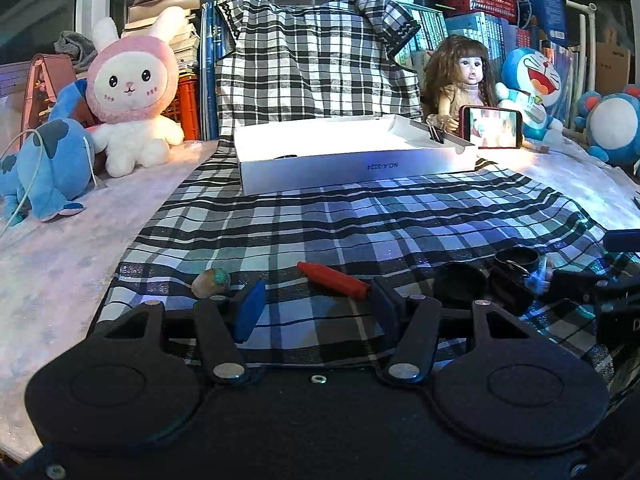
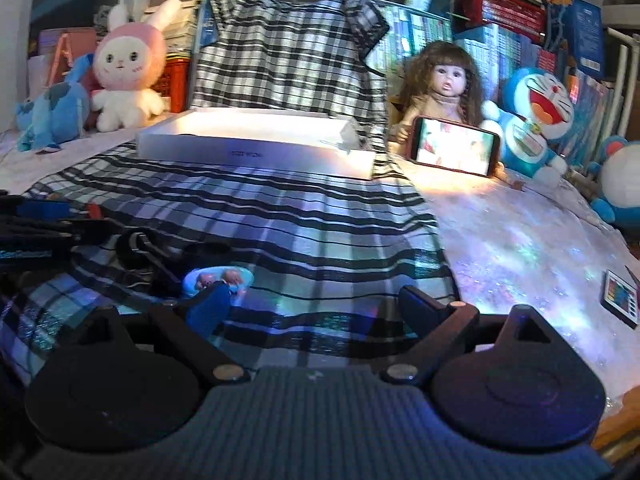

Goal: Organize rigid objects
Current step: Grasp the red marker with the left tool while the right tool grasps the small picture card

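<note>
Red crayon-like stick point(image 1: 334, 280) lies on the checked cloth point(image 1: 360, 220) just ahead of the left hand-held gripper point(image 1: 318, 306), touching or nearly touching its right finger; jaws about half open, nothing between them. Small brown nut-shaped piece point(image 1: 211, 282) sits ahead-left. Black round lids point(image 1: 460, 282) lie ahead-right. White box point(image 1: 352, 152) stands well ahead. Right hand-held gripper point(image 2: 316, 306) stands wide open, empty; small blue-white toy point(image 2: 218, 278) just beyond its left finger. Phone point(image 2: 456, 146) ahead-right.
</note>
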`<state>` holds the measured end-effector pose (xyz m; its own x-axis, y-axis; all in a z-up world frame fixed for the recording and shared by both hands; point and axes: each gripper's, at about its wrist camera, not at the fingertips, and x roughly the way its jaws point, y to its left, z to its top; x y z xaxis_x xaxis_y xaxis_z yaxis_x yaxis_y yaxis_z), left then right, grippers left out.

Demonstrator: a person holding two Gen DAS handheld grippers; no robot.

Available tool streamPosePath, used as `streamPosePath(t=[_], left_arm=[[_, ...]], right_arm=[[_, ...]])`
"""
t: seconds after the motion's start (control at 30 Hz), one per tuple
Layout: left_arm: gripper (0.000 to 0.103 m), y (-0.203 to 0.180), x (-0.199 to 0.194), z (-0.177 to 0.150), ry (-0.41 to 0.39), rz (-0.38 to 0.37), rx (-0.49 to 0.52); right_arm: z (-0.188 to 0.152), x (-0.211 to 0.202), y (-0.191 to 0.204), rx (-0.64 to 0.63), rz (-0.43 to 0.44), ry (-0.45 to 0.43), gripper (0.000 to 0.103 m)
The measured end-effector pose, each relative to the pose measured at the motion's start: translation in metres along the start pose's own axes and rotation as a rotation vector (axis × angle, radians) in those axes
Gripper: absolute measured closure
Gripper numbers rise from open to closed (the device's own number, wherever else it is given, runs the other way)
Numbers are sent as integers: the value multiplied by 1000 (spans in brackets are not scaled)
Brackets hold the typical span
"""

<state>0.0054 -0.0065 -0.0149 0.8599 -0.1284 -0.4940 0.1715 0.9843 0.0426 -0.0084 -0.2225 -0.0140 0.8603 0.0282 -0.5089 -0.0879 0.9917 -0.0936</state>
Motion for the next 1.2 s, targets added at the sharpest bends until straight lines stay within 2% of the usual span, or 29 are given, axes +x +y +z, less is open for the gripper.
streamPosePath(t=[0.1,0.27,0.47,0.63,0.8,0.93,1.1,1.13,1.2], left_arm=[[46,0,0,0,-3,1,7],[46,-3,5,1,-14,4,33],[46,-3,11,3,-22,-3,19],[46,-2,15,3,-30,-10,10],[46,-1,15,1,-35,-13,7],[51,-1,14,1,-30,-32,21],[59,-3,12,0,-32,-45,22],[63,-4,11,1,-32,-50,23],[63,-5,10,1,-33,-51,27]], right_arm=[[1,0,-4,11,-12,2,7],[0,-6,1,-38,54,-27,7],[1,-9,19,-117,124,-40,8],[1,-8,25,-86,173,-28,11],[0,-6,29,-49,190,-29,27],[-1,-6,30,-43,204,-36,37],[-2,-6,31,-12,204,-42,58],[-2,-6,30,-4,201,-43,59],[-1,-6,30,10,199,-44,62]])
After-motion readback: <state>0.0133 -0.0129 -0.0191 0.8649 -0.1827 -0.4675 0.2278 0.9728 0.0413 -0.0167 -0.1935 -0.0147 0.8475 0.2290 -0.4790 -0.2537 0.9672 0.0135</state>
